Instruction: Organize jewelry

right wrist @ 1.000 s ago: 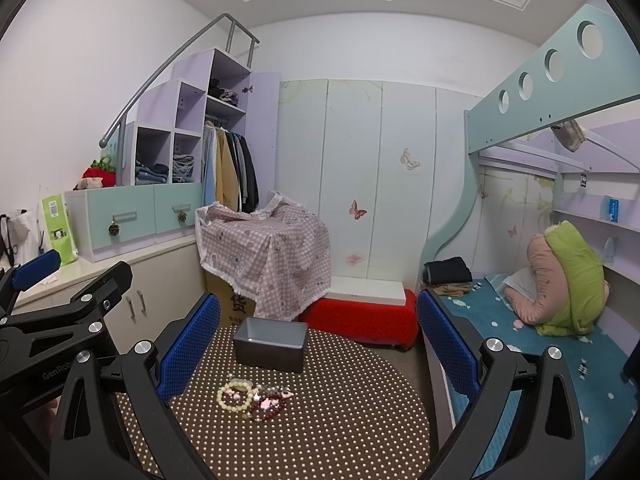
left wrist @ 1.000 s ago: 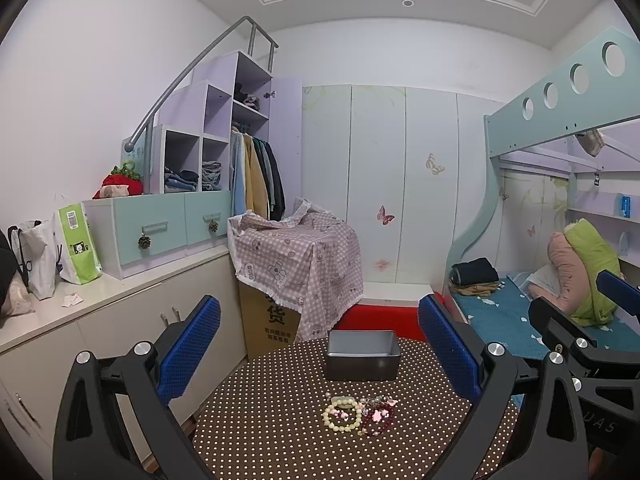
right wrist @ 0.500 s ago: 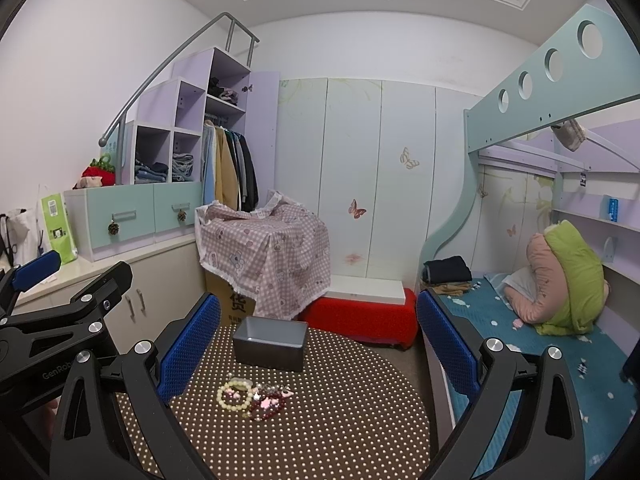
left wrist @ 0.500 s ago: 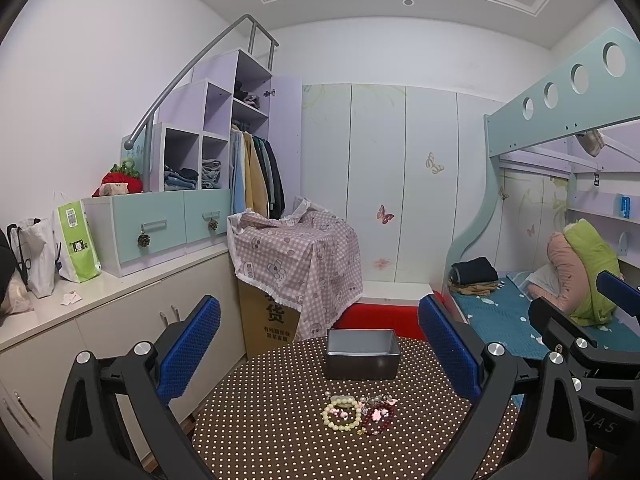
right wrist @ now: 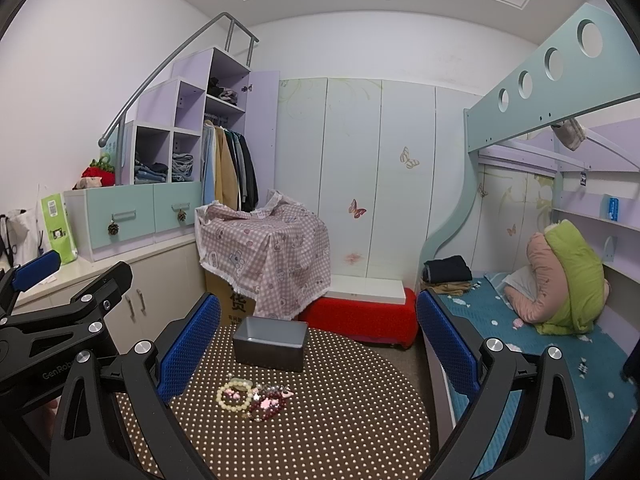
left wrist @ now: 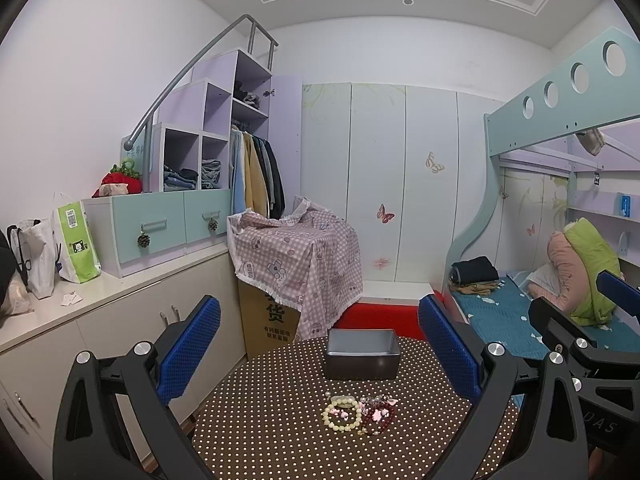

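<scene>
While both tools hang above it, the round polka-dot table [left wrist: 280,420] fills the lower centre of each view. The left gripper [left wrist: 320,350] and right gripper [right wrist: 318,346] stand with jaws wide apart, empty. A grey box [left wrist: 363,354] sits mid-frame; the bracelets [left wrist: 358,418] lie just below it, apart.

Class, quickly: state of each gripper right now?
Left gripper: jaws open, holding nothing.
Right gripper: jaws open, holding nothing.
</scene>
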The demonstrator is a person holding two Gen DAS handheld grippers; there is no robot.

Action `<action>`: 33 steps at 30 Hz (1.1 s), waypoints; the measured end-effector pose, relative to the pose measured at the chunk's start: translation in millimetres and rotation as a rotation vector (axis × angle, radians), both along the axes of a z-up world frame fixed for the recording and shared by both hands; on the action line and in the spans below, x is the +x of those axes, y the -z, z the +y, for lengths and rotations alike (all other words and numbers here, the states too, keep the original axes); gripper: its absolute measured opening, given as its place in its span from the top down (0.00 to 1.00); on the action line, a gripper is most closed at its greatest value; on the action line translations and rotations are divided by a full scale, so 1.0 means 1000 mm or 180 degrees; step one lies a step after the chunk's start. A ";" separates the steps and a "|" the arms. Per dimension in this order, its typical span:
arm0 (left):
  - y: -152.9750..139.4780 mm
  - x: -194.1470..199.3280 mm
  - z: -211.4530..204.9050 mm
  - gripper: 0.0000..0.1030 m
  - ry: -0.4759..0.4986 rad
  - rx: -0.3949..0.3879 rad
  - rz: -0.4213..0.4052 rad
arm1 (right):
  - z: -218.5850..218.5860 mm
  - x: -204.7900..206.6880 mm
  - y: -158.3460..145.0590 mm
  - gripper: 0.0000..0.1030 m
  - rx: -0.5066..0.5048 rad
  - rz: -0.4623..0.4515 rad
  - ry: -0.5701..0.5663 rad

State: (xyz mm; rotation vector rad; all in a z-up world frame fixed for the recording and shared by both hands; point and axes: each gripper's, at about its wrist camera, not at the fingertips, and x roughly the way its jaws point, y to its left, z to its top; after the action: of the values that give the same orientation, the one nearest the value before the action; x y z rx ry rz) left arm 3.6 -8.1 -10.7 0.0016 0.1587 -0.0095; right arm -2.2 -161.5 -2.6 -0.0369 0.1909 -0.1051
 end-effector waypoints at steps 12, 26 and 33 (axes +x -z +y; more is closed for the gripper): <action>0.000 0.001 0.001 0.07 -0.0004 0.0003 -0.0004 | 0.000 0.000 0.000 0.08 0.0002 0.0003 -0.0001; 0.004 0.006 0.003 0.07 0.0002 0.0004 0.0017 | -0.008 -0.003 0.002 0.08 0.0005 0.0013 0.0001; 0.007 0.013 0.004 0.07 0.0003 0.0008 0.0058 | -0.018 -0.002 0.009 0.08 0.0009 0.0045 -0.0004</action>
State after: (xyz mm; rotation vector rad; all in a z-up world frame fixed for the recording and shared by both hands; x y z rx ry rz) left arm 16.7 -4.5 -17.7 0.0042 0.1771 -0.0104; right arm -4.5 -179.9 -11.8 -0.0350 0.2052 -0.1033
